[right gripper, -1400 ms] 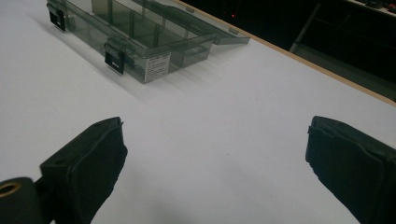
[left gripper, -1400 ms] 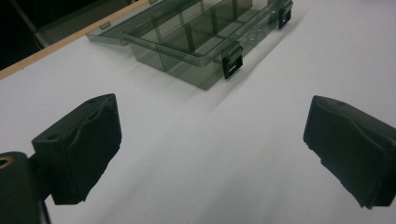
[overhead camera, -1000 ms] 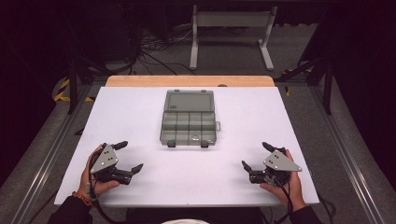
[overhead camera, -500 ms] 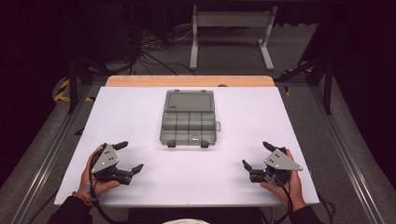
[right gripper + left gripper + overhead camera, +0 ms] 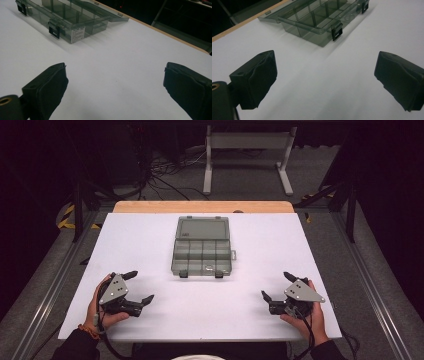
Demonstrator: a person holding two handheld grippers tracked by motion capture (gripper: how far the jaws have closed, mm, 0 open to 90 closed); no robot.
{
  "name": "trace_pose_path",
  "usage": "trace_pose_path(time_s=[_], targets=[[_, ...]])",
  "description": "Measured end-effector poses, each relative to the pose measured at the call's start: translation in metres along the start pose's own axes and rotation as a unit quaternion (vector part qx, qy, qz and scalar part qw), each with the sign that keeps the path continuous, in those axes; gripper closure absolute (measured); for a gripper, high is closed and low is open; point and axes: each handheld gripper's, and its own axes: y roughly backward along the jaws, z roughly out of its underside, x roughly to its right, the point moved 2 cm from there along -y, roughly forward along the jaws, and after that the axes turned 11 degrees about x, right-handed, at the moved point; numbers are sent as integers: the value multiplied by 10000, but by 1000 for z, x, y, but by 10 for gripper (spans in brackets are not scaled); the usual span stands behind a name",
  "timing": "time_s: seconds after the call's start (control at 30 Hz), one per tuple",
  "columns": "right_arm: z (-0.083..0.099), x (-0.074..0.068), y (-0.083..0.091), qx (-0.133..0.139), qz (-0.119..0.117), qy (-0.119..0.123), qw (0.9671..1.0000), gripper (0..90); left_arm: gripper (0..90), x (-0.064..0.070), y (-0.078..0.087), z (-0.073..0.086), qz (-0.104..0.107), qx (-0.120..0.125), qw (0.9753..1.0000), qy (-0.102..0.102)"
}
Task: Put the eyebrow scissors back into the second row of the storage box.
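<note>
Both hand-held grippers sit where they were a second ago, so nothing has begun. The left hand-held gripper [image 5: 136, 287] and the right hand-held gripper [image 5: 278, 286] rest at the near edge of the white surface [image 5: 150, 245], jaws wide apart and empty. Well beyond them, mid-surface, lies the clear compartment box [image 5: 202, 254], lid open flat behind it. A small white label [image 5: 78, 35] on its end wall carries print (too fine to read).
</note>
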Motion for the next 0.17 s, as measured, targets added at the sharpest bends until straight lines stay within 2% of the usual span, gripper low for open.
trace_pose_path(time_s=[0.17], targets=[[-1, 1, 0, 26, 12, -104, 9999, 61, 54, -1, 0, 0, -16, 7, 10000, 58]])
